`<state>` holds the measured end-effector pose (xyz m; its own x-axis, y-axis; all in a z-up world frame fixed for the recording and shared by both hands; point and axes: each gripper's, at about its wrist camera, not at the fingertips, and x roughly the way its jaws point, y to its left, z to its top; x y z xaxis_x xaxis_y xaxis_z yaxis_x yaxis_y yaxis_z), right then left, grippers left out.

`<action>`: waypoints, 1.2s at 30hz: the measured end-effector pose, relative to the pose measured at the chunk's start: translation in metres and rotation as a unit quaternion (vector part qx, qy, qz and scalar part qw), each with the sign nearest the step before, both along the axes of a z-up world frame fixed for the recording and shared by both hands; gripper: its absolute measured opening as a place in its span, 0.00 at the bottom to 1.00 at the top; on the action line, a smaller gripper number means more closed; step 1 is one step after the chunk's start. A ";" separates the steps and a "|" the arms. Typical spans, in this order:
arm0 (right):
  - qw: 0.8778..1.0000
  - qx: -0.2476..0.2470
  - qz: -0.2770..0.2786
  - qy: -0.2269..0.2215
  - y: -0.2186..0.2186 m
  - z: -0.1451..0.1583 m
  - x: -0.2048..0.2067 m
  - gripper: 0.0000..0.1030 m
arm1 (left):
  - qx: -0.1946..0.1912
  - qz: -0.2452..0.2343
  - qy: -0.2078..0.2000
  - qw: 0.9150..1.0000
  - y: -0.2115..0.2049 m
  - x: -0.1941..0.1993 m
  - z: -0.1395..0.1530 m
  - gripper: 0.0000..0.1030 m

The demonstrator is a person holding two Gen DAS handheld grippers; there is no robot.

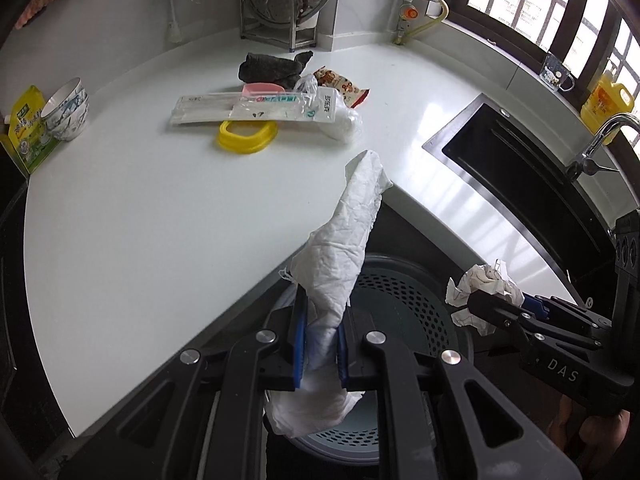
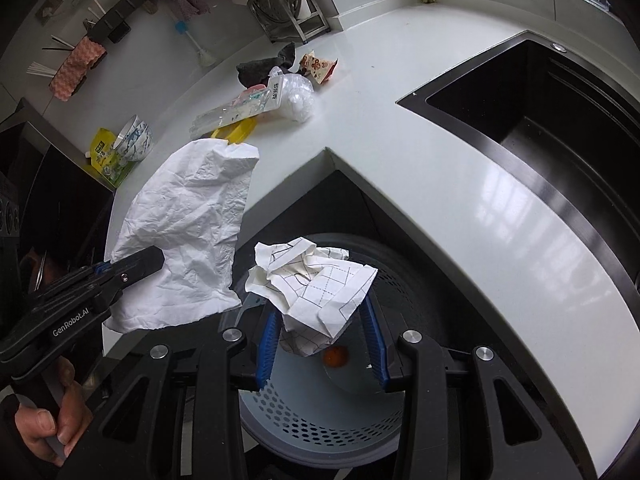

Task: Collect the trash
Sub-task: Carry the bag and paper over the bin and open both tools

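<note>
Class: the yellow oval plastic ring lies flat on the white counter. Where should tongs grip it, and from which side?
Grip the near rim of the yellow oval plastic ring, coming from above. It lies flat and hollow, so one finger fits inside; clear packaging covers its far rim.

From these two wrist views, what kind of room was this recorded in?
Most likely a home kitchen: a white countertop with a dark inset sink and faucet, a metal dish rack at the back, and stacked bowls.
</note>
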<state>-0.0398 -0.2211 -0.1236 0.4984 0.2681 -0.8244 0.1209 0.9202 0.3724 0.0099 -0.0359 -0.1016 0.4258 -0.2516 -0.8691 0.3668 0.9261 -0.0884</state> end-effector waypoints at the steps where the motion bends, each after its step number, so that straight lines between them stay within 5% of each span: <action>1: 1.000 -0.003 0.006 0.004 0.001 -0.003 -0.003 0.36 | 0.000 0.002 0.005 1.000 0.000 -0.005 -0.005 0.13; 25: 0.993 -0.010 0.049 0.106 0.006 -0.107 -0.008 0.36 | 0.032 0.023 0.097 0.995 -0.014 -0.023 -0.116 0.13; 27: 0.993 -0.012 0.051 0.105 0.005 -0.110 -0.007 0.37 | 0.031 0.026 0.098 0.994 -0.014 -0.022 -0.117 0.20; 31: 0.993 -0.013 0.052 0.109 0.008 -0.112 -0.006 0.43 | 0.031 0.038 0.086 0.995 -0.010 -0.025 -0.115 0.51; 36: 0.993 -0.015 0.047 0.110 0.006 -0.111 -0.006 0.55 | 0.032 0.049 0.082 0.995 -0.002 -0.026 -0.110 0.52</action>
<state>-0.0462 -0.2152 -0.2350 0.2785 0.2778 -0.9194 0.1094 0.9418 0.3178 -0.0157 -0.0381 -0.2120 0.2976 -0.1579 -0.9415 0.2601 0.9623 -0.0792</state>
